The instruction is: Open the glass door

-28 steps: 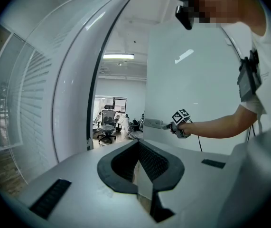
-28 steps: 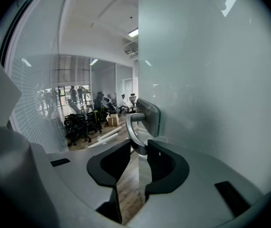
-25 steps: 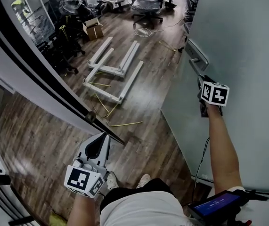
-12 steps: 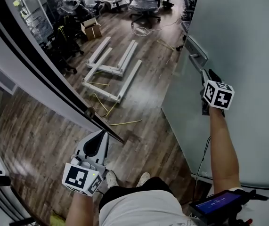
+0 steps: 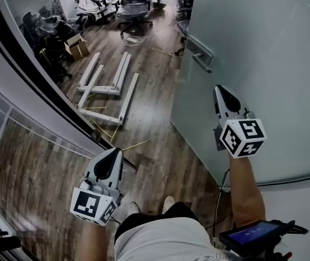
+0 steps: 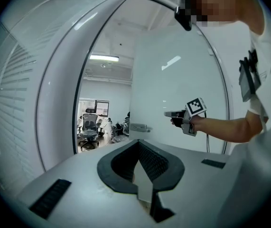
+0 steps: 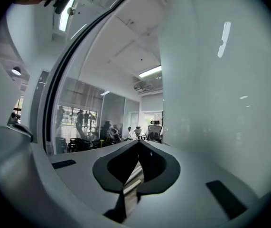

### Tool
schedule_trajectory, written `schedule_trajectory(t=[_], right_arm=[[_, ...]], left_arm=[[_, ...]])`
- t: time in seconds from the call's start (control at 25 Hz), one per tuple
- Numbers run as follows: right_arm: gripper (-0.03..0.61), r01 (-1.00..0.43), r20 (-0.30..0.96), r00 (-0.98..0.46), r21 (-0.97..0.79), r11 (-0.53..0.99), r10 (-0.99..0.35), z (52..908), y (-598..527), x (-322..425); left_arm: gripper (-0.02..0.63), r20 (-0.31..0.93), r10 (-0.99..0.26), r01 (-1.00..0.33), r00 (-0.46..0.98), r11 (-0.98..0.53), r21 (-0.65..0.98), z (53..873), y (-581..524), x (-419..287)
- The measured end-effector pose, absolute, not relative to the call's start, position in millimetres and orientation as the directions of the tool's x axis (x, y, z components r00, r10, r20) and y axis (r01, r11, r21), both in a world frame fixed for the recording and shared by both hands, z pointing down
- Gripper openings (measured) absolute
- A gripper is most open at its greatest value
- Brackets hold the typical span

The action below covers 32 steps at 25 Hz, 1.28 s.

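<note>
The frosted glass door point(image 5: 263, 48) stands swung open at the right of the head view. Its metal lever handle point(image 5: 199, 52) is free, with nothing on it. My right gripper point(image 5: 219, 90) hovers a good way short of the handle and close beside the pane, shut and empty. In the right gripper view the jaws point(image 7: 139, 144) meet at a point, with the glass door point(image 7: 216, 89) to their right. My left gripper point(image 5: 113, 152) is low by the door frame, shut with nothing held. The left gripper view shows its tips point(image 6: 138, 142) together, the handle point(image 6: 139, 127) and the right gripper point(image 6: 169, 113) ahead.
A black-edged door frame point(image 5: 30, 75) runs down the left. On the wood floor beyond lie white table-frame parts point(image 5: 108, 86), a cardboard box point(image 5: 77, 46) and several office chairs point(image 5: 130, 4). A small screen device point(image 5: 252, 235) hangs at the person's waist.
My right gripper has left the door handle, pulled back toward the person and closed its jaws. The left gripper has stayed about where it was.
</note>
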State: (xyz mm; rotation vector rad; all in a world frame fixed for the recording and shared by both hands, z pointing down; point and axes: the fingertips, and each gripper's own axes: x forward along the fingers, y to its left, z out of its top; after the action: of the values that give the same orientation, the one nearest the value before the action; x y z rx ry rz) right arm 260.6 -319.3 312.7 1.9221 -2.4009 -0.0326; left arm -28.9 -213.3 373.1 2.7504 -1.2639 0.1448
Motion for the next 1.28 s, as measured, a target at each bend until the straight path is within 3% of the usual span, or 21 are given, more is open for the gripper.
schedule_trajectory(t=[0.28, 0.64, 1.28], right_arm=[[0.003, -0.990, -0.020, -0.140, 0.031, 0.140, -0.990, 283.2, -227.6, 211.0], [0.003, -0.991, 0.001, -0.115, 0.063, 0.114, -0.993, 286.0, -135.4, 100.4], [0.003, -0.982, -0.002, -0.175, 0.069, 0.175, -0.984, 284.0, -54.4, 88.4]], left_arm=[[0.000, 0.089, -0.652, -0.657, 0.753, -0.752, 0.042, 361.0, -191.5, -56.5], [0.002, 0.052, -0.547, -0.549, 0.836, -0.834, 0.057, 362.3, -151.3, -118.4], [0.000, 0.040, -0.523, -0.524, 0.851, -0.848, 0.076, 337.8, -116.1, -84.9]])
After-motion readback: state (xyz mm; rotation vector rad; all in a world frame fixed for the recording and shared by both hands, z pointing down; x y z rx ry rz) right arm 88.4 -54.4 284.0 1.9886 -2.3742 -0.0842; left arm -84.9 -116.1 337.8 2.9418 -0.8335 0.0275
